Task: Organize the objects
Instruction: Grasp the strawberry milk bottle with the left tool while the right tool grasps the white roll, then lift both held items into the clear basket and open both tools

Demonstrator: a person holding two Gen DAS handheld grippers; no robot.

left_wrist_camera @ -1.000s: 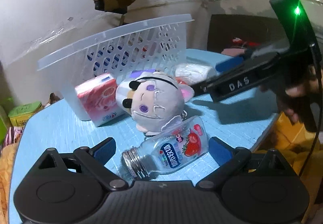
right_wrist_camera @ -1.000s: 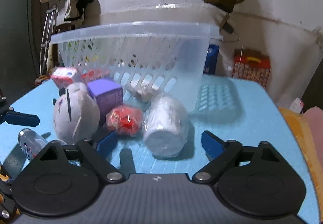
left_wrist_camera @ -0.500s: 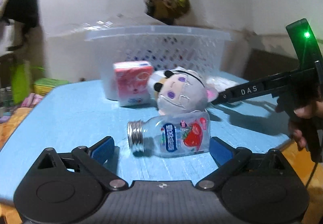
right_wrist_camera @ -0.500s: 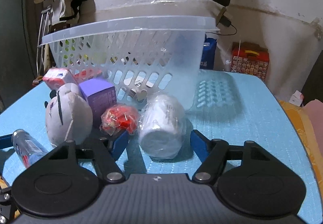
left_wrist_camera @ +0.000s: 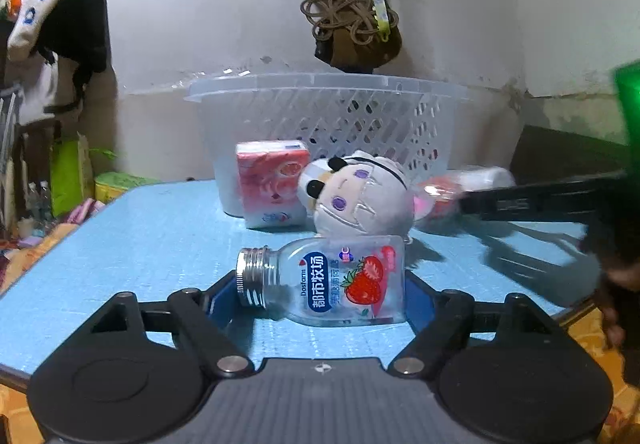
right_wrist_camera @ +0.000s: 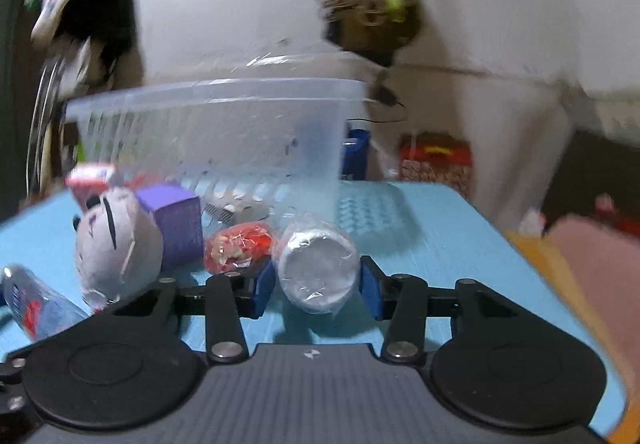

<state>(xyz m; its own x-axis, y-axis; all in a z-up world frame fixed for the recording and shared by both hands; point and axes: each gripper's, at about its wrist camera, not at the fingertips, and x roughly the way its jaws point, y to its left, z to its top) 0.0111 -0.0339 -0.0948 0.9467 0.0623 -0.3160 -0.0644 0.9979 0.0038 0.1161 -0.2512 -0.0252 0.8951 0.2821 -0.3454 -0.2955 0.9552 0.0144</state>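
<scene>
A basket (left_wrist_camera: 328, 111) stands on the desk (left_wrist_camera: 152, 228), toward its far edge. All places are told from this basket. Directly in front of it, touching its wall, stands a tissue pack (left_wrist_camera: 272, 181). Beside the pack, also in front of the basket, lies a plush toy (left_wrist_camera: 360, 199). Nearer still, in front of the toy, a bottle (left_wrist_camera: 324, 280) lies on its side. Right of the toy sit a box (right_wrist_camera: 176, 228), a wrapped snack (right_wrist_camera: 238, 250) and a wrapped roll (right_wrist_camera: 318, 268), all before the basket.
</scene>
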